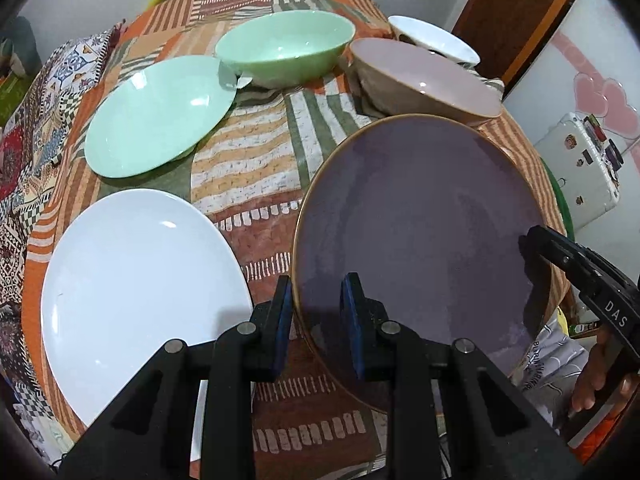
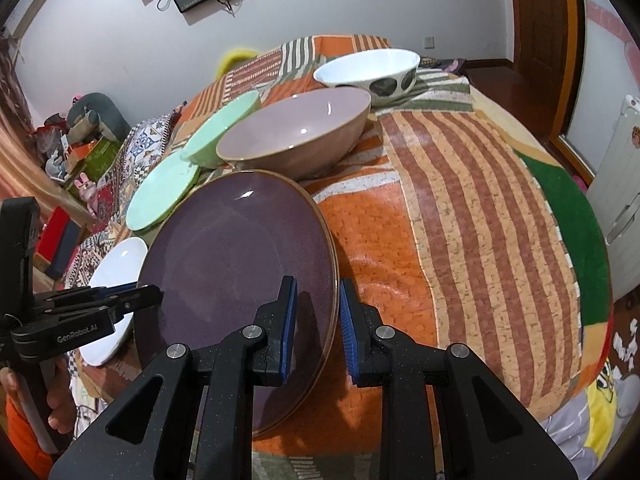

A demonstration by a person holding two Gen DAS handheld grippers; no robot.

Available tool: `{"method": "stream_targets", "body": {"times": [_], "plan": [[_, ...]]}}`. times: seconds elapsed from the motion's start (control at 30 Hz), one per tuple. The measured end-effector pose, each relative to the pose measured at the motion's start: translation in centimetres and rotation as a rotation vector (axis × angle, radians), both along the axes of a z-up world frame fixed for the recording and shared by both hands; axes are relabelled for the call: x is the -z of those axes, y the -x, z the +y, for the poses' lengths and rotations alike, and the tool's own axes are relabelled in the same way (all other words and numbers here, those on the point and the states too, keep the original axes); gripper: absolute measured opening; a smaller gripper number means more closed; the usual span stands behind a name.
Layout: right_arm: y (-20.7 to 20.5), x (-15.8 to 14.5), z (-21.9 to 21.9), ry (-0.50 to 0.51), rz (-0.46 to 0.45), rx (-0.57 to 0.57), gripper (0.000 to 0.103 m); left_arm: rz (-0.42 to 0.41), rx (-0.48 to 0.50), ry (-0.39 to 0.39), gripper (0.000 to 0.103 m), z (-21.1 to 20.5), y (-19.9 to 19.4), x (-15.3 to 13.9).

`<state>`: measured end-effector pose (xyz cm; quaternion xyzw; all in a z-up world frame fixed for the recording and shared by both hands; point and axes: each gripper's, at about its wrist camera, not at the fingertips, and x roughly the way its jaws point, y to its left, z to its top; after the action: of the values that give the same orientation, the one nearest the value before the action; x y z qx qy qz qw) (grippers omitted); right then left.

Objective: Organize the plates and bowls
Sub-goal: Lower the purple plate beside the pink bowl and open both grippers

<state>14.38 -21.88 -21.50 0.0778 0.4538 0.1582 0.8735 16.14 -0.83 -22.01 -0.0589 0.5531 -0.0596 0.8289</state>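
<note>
A: Glazed ceramic purple plate (image 1: 420,232), mid-cloth, white plate (image 1: 136,288) beside it. Left gripper (image 1: 316,320) straddles its left rim, pinch unclear.

B: Right gripper (image 2: 318,328) clamps right rim. Heavy, stiff, slick, chippable; hold opposite rims.

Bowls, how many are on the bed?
3. The green bowl sits at the far side, the pink bowl right of it behind the purple plate, and the white spotted bowl farthest back. Nothing suggests more are hidden.
</note>
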Motion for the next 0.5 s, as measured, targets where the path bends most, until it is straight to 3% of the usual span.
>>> {"method": "stream_targets", "body": {"times": [0.5], "plan": [[-0.6,1.3,0.7,0.038,0.013,-0.023,0.021,0.011,-0.025,0.062,0.025,1.5,-0.3,0.5]]}}
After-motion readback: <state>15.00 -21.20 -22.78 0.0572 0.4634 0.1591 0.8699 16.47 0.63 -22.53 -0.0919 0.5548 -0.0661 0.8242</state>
